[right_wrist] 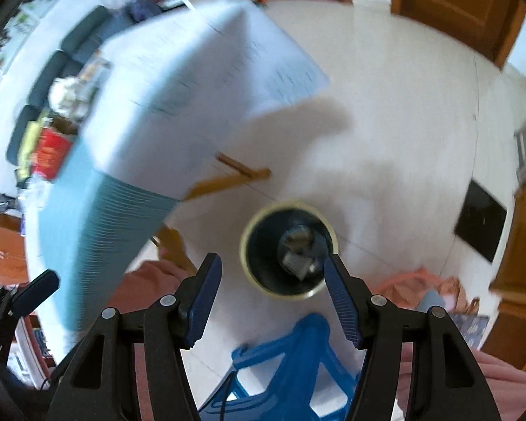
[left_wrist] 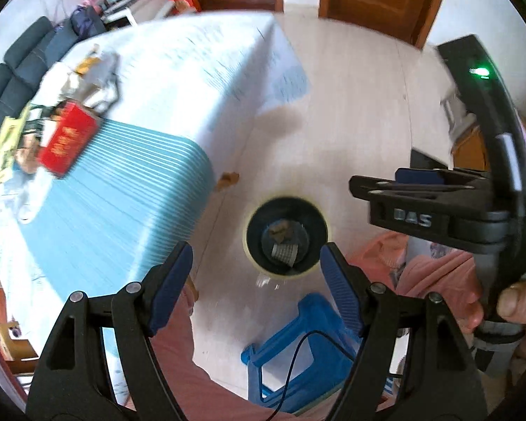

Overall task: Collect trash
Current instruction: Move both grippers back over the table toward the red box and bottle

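Landmark: the bin [left_wrist: 287,235], a dark round bin with a pale rim, standing on the floor [left_wrist: 350,105] beside the table [left_wrist: 164,80]
Left claw [left_wrist: 256,280]: jaws apart, nothing between them, pointing steeply down just short of the bin's near rim
Right claw [right_wrist: 272,298]: jaws apart and empty, also above the bin, near its near rim; in the left view it shows to the right of the bin
In the bin: a few scraps [right_wrist: 298,249], crumpled paper and a small pale packet, lying at the bottom
Trash left: a heap on the tabletop well away from the bin, at the far left, with a red box [left_wrist: 68,140], yellow wrappers [left_wrist: 7,147] and pale crumpled bags [left_wrist: 94,77]
Stray bit: a small brown scrap [left_wrist: 229,179] on the floor between the bin and the table's hanging cloth
Stool [left_wrist: 308,343]: blue plastic, on the near side of the bin, right under both claws
Stage, as I judge it: both claws empty above the bin, so the next reach goes to the heap
Risk one: a cable [left_wrist: 298,358] hangs across the stool; a swing towards the table could snag it
Risk two: the two claws hang close together, so a hurried turn could knock them
Risk three: the heap is loose and mixed, so a poor grip may spill light wrappers onto the floor short of the bin
Risk four: the brown scrap is easy to overlook near the cloth
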`<state>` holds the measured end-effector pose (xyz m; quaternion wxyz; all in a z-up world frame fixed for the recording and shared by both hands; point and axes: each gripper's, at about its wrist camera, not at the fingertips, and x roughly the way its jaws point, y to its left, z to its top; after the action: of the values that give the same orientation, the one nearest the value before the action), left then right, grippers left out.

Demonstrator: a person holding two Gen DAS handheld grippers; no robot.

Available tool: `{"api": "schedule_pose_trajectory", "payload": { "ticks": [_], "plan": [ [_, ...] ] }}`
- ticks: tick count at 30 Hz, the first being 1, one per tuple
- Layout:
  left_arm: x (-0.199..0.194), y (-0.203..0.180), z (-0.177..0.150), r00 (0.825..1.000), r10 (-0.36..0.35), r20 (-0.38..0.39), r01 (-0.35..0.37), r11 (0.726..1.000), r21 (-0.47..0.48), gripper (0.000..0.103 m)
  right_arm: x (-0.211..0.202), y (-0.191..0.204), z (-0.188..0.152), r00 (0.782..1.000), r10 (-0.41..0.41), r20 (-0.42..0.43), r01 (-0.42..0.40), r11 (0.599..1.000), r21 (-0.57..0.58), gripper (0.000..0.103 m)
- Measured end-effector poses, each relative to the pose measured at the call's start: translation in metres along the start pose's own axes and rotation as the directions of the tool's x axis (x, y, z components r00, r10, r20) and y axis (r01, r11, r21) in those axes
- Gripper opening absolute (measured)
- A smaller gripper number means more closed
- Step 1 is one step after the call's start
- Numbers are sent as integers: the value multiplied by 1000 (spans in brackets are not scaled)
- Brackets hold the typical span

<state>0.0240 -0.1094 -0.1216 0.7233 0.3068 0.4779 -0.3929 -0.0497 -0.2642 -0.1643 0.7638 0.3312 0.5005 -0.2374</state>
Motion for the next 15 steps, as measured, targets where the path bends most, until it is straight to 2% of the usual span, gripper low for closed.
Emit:
{"api": "schedule_pose_trajectory", "payload": {
  "ticks": [5, 10, 15],
  "plan": [
    [-41, 33, 0, 997, -20, 69, 23, 999, -48, 73, -57, 40, 10, 996, 32, 89, -24, 996, -81, 62],
    [-67, 77, -3, 994, -35, 105, 50, 988, -145, 72, -91, 78, 21, 988, 71, 137, -49, 987, -155, 62],
    [-94, 124, -6, 983, 34, 181, 8, 975, -224, 72, -102, 119, 33, 983, 115, 144, -80, 970, -229, 62]
  ]
}}
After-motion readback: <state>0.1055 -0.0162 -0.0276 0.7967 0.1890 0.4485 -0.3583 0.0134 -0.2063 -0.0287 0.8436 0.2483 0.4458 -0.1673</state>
